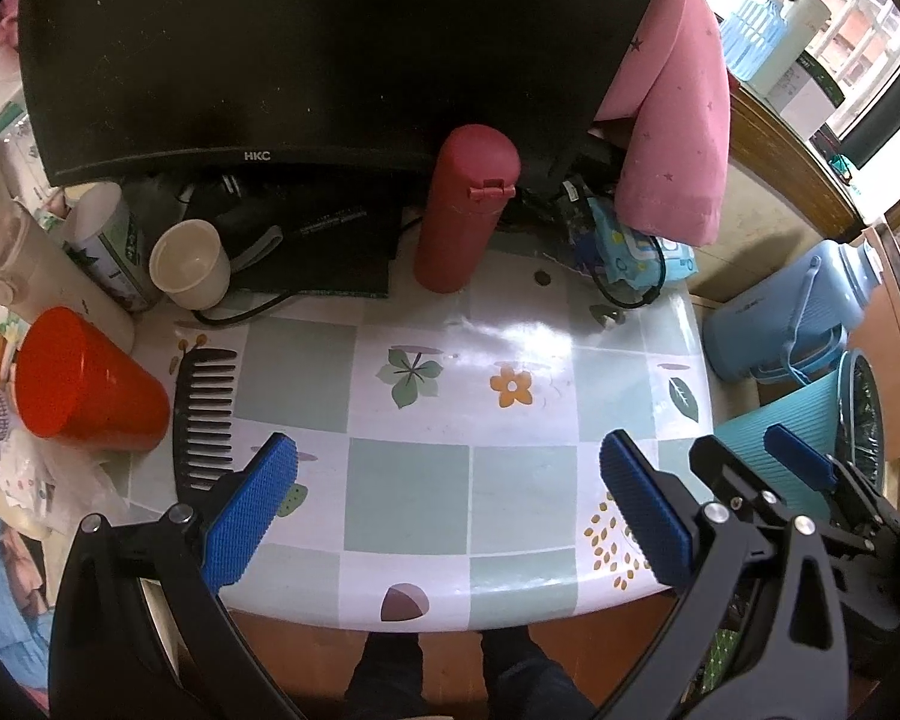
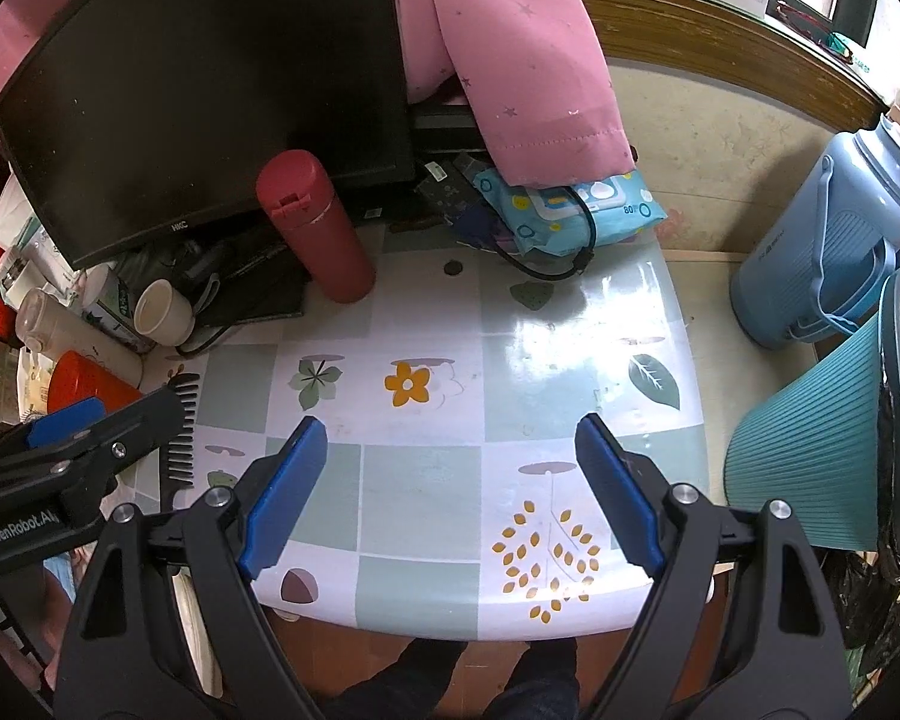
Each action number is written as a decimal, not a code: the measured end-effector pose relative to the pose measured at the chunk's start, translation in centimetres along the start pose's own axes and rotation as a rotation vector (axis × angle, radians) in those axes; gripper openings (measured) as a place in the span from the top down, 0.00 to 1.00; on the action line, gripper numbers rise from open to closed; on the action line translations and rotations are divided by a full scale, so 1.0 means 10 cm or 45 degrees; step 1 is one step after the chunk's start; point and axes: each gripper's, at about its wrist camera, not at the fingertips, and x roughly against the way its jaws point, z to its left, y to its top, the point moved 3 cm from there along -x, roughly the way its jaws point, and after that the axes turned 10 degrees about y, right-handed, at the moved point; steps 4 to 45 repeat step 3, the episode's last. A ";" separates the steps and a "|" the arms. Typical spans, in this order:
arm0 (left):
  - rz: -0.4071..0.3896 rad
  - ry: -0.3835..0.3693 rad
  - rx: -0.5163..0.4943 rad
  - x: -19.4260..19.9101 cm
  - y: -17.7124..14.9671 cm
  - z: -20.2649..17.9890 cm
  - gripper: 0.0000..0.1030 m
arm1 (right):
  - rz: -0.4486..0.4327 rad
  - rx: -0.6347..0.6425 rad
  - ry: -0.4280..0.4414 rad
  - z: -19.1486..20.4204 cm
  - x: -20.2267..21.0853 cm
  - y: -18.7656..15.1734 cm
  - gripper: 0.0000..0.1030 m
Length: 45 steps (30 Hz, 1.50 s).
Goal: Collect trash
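The teal ribbed trash bin (image 2: 810, 468) with a black liner stands on the floor just off the right edge of the worktop (image 2: 426, 480), tilted in the fisheye view, with a light blue jug (image 2: 822, 252) near it further back. No loose scrap can be made out on the bare middle of the checked, flower-printed worktop cover. The right tool (image 2: 450, 480) hovers above the front part of that cover with its blue-padded fingers (image 2: 288, 492) spread wide and nothing between them. The left tool (image 1: 444, 510) hangs beside it to the left, likewise wide open and empty, its left pad close to a black wide-toothed comb (image 1: 204, 420) lying flat. Next to the comb an orange-red cup (image 1: 84, 384) lies on its side, and behind it stand a cream cup (image 1: 189, 264) and a pale bottle (image 1: 36, 264). A dark red flask (image 1: 462, 210) stands upright in front of the black HKC monitor (image 1: 330, 48). A pink cloth (image 1: 678, 120) hangs by the monitor's right side, over a blue pack of wipes (image 2: 570, 204) with a black cable (image 2: 570, 258) looped across it. The person's dark trouser legs (image 2: 450, 678) show below the worktop's front edge.
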 end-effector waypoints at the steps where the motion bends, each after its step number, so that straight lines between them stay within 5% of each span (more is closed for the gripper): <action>1: 0.000 0.001 0.000 0.00 0.00 0.00 0.05 | -0.001 0.001 0.000 0.00 0.00 0.00 0.18; 45: -0.001 0.000 -0.001 0.00 0.00 0.00 0.05 | -0.001 0.002 -0.001 0.00 0.01 0.00 0.18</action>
